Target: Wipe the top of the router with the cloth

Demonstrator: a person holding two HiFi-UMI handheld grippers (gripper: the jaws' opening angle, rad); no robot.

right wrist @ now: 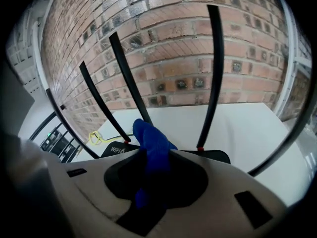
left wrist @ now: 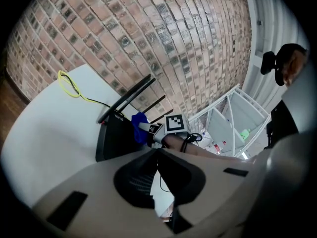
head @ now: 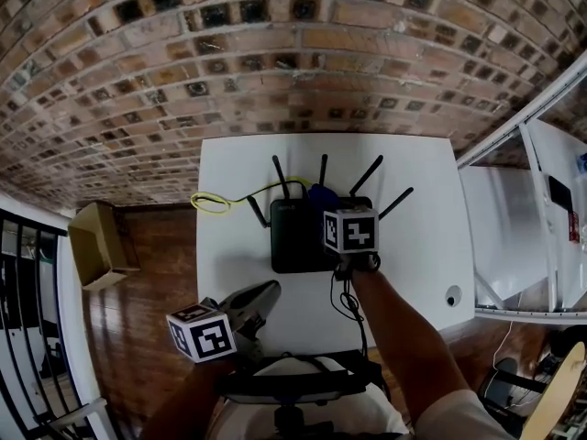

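Blue soft cloth (right wrist: 151, 148), bunched into a wad, is pinched between the pressed-together jaws of my right gripper (right wrist: 154, 171), with its free end poking out past the tips. The wad sits over the rear edge of the flat black plastic router (head: 298, 236), close to the feet of its thin black upright antennas (right wrist: 215, 78). The router lies near the middle of the white tabletop (head: 413, 246), in front of the red brick wall (head: 183, 53), with a looped yellow cable (head: 213, 203) trailing off to its left. My left gripper (head: 266, 291) hangs over the near edge of the table, well apart from the router, its jaws closed on nothing.

To wipe well, I judge that the wad should be lowered until it lies flat on the lid. It should then be drawn in straight overlapping strokes from the antenna feet toward me. Pressure should stay light so the router does not slide, and the free gripper could brace its near edge. The antennas are the likely snag, so I should work between them.

Legible print: white lettering "WiFi6" (left wrist: 118, 117) on the router's rear left corner. The marker cubes carry only black-and-white square patterns.
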